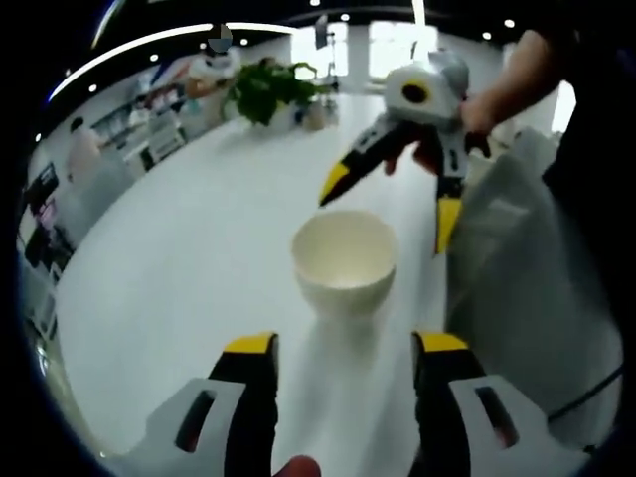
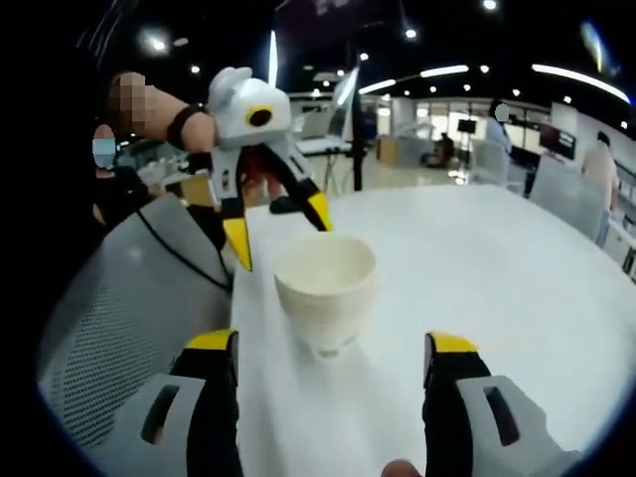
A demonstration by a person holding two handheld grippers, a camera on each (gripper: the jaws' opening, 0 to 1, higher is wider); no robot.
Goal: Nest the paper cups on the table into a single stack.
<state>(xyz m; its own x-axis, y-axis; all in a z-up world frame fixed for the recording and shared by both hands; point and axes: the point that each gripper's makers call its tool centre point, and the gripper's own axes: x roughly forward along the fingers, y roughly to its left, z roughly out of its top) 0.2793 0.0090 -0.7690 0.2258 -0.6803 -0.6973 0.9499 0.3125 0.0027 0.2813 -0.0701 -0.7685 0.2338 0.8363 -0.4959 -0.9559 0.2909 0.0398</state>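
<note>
Left gripper view has my left gripper [image 1: 343, 348] rising from the bottom with its two yellow-tipped jaws spread wide and nothing between them. The paper cup [image 1: 344, 260] stands upright on the white table [image 1: 179, 258] just ahead of those tips, centred on the gap between them and touching neither. Beyond the cup, on its far side, my right gripper [image 1: 390, 211] comes in from the upper right, held in my hand [image 1: 467, 124]. Its jaws are splayed wide too, one yellow tip hanging just past the cup's far rim, the other off to the cup's right, and neither grips anything.

Right gripper view gives the mirror of this: the right gripper [image 2: 333, 353] gapes at the bottom, the cup [image 2: 325, 286] sits just ahead of its tips and a little left of the middle of the gap, and the left gripper [image 2: 278, 227] hangs behind the cup with both tips close to its far rim, wide apart.

As for the cup, it is cream-white, plain, and wider at the rolled rim than at the base. Its inside looks bare from my left side. Whether it is one cup or several nested I cannot tell. A grey mesh chair [image 2: 129, 328] sits beside the table edge.
</note>
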